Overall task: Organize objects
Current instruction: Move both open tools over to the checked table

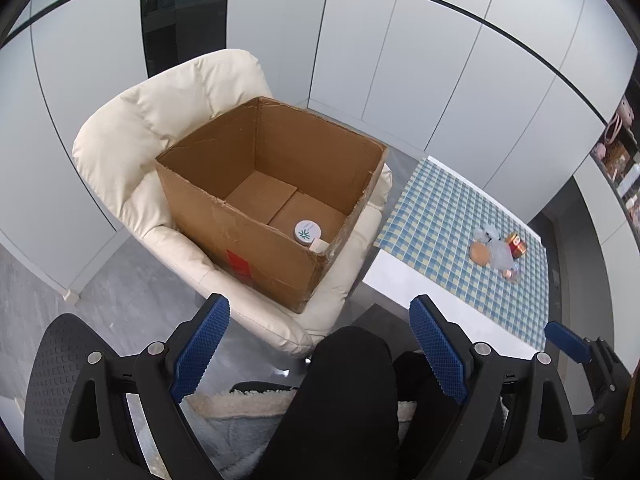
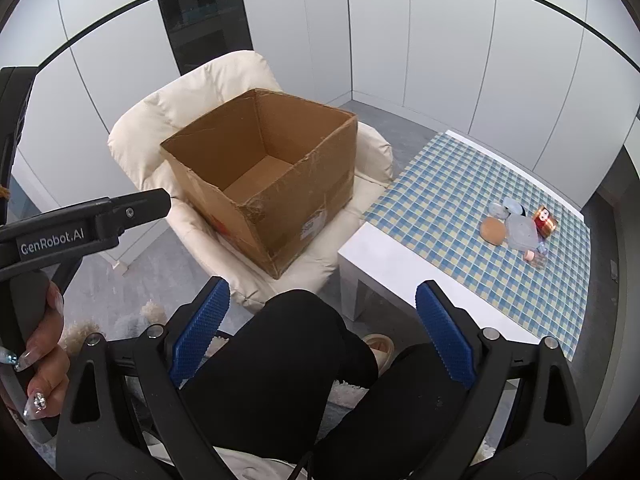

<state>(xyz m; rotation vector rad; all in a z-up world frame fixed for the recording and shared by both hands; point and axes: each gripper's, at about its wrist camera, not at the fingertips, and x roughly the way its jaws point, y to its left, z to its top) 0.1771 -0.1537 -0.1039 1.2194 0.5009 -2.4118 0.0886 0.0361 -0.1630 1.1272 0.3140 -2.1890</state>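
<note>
A brown cardboard box (image 1: 248, 240) (image 2: 280, 216) stands open on a cream padded chair (image 1: 132, 128) (image 2: 160, 120). Inside it, near the front right corner, lie a white round jar with a green leaf on its lid (image 1: 308, 233) and a small beige item (image 1: 320, 246). On the blue checked tablecloth (image 1: 440, 208) (image 2: 460, 184) sit a red and gold can (image 1: 517, 245) (image 2: 545, 221), a tan round puff (image 1: 480, 254) (image 2: 495, 231) and clear plastic pieces (image 1: 500, 254) (image 2: 520, 232). My left gripper (image 1: 320, 344) hangs open and empty short of the box. My right gripper (image 2: 322, 332) is open and empty too.
A person's black-clad leg (image 1: 344, 400) (image 2: 280, 360) lies under both grippers. A hand (image 2: 44, 360) grips the left tool's black handle (image 2: 60, 236) at the far left. The white table edge (image 2: 384, 256) stands next to the chair. White cabinet doors line the back.
</note>
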